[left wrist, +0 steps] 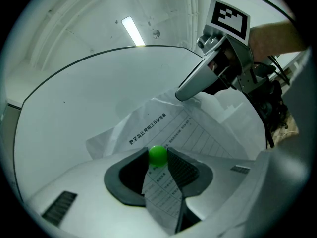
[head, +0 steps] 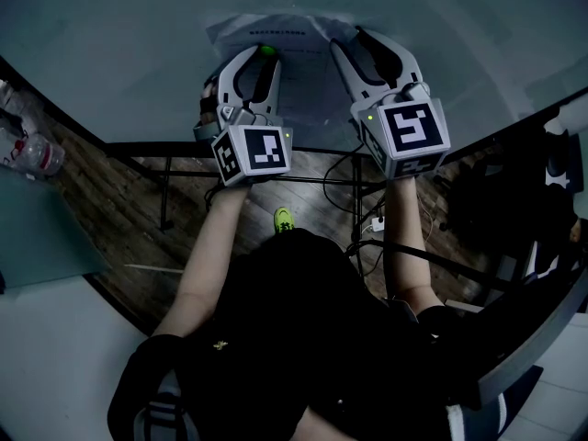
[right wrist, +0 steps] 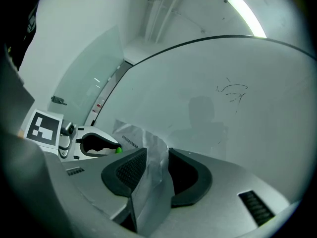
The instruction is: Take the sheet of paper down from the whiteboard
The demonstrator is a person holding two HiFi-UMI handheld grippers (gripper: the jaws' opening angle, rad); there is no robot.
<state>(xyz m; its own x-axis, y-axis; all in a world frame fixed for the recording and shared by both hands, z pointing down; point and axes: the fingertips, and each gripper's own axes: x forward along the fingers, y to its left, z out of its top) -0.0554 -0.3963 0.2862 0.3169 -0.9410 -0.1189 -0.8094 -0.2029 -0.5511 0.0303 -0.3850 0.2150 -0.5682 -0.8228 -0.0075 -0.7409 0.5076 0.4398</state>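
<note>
A crumpled printed sheet of paper [head: 303, 37] lies against the whiteboard [head: 138, 44]. A small green magnet [left wrist: 158, 154] sits between the pads of my left gripper [left wrist: 159, 158], which is shut on it. The sheet [left wrist: 171, 128] also runs down through the same jaws. In the head view the left gripper [head: 262, 57] is at the sheet's left part and my right gripper [head: 360, 42] at its right. A bunched fold of the sheet [right wrist: 148, 162] fills the gap of the right gripper [right wrist: 157, 155], and both pads touch it. The left gripper [right wrist: 115, 149] shows beyond the fold.
The whiteboard [right wrist: 223, 128] bears a faint scribble [right wrist: 233, 93] on its right side. Below the board, a black metal frame [head: 303, 180] and cables [head: 367, 237] stand over the wooden floor. A plastic bottle [head: 35, 152] lies at the left. A ceiling light [left wrist: 132, 30] glows above.
</note>
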